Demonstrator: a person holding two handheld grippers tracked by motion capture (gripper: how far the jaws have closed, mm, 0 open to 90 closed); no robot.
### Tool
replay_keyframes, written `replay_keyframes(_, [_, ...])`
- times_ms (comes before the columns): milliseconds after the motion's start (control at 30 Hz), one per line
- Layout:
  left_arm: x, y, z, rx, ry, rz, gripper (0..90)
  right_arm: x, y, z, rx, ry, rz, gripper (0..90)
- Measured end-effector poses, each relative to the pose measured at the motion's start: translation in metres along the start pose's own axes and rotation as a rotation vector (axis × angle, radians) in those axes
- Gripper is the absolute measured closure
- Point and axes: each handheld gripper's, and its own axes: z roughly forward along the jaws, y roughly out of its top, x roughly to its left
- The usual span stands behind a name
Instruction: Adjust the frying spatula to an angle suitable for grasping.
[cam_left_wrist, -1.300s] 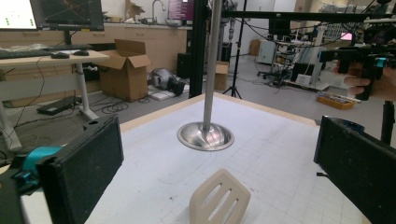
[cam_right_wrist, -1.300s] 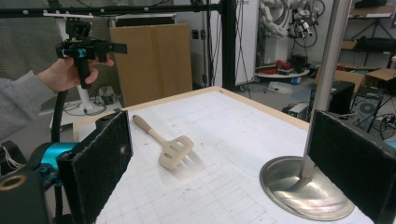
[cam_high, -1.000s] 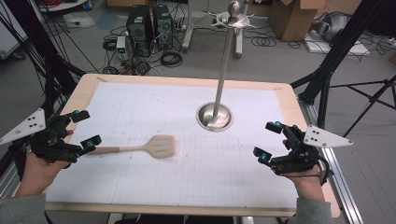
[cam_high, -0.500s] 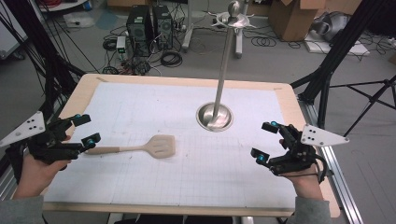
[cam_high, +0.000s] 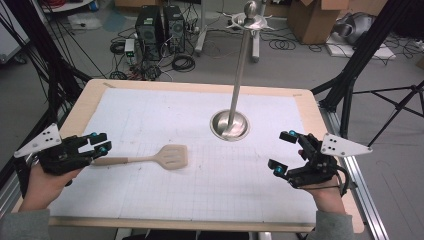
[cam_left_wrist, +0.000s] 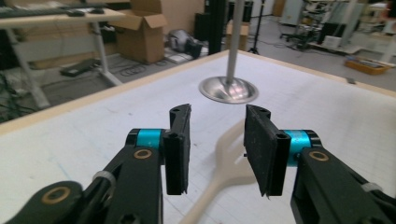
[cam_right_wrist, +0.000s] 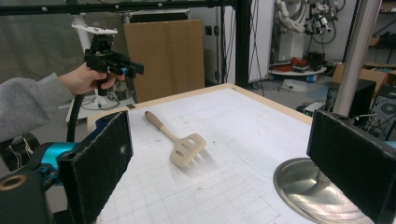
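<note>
A beige slotted spatula (cam_high: 171, 156) lies flat on the white mat (cam_high: 200, 200), its handle pointing left. My left gripper (cam_high: 98, 142) hovers open over the handle's end. In the left gripper view the handle (cam_left_wrist: 228, 156) runs between and below the two parted pads (cam_left_wrist: 177, 149). My right gripper (cam_high: 281, 151) stands open at the right of the mat with nothing between its pads (cam_right_wrist: 100, 158). From there the spatula (cam_right_wrist: 183, 148) is well ahead, and the left gripper (cam_right_wrist: 116, 64) is farther off, held above the table.
A metal stand with a round dished base (cam_high: 230, 125) and a tall pole (cam_high: 241, 65) rises from the middle back of the mat. The table has a wooden rim (cam_high: 200, 87). Cables, computer cases and boxes lie on the floor beyond.
My left gripper has crept right, over the end of the spatula handle. The right gripper has drifted slightly left. The spatula has not moved.
</note>
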Motion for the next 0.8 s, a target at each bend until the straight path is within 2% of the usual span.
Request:
replay_keyframes(33, [0.002, -0.005, 0.002, 0.026, -0.006, -0.004, 68.1, -0.001, 0.0, 0.0, 0.013, -0.001, -0.002, 5.8])
replay_keyframes(167, [0.003, -0.014, 0.006, 0.048, -0.018, -0.016, 77.8, -0.001, -0.001, 0.001, 0.017, 0.004, 0.001, 5.8])
replay_keyframes(267, [0.007, -0.02, 0.007, 0.04, -0.038, -0.031, 83.3, -0.001, -0.002, 0.002, 0.017, 0.007, -0.002, 5.8])
replay_keyframes(333, [0.01, -0.026, 0.007, 0.069, -0.047, -0.036, 87.5, -0.001, -0.002, 0.002, 0.021, 0.008, 0.0, 5.8])
replay_keyframes(400, [0.012, -0.032, 0.006, 0.09, -0.056, -0.03, 88.6, -0.001, -0.003, 0.002, 0.028, 0.011, 0.002, 5.8])
replay_keyframes(600, [0.016, -0.037, 0.006, 0.089, -0.086, -0.008, 89.1, -0.001, -0.003, 0.0, 0.029, 0.007, 0.007, 5.8])
replay_keyframes(667, [0.016, -0.04, 0.009, 0.104, -0.097, 0.004, 89.2, -0.001, -0.004, -0.001, 0.028, 0.005, 0.002, 5.8])
replay_keyframes(800, [0.018, -0.045, 0.013, 0.13, -0.098, 0.0, 89.2, -0.001, -0.005, -0.002, 0.034, 0.0, 0.004, 5.8])
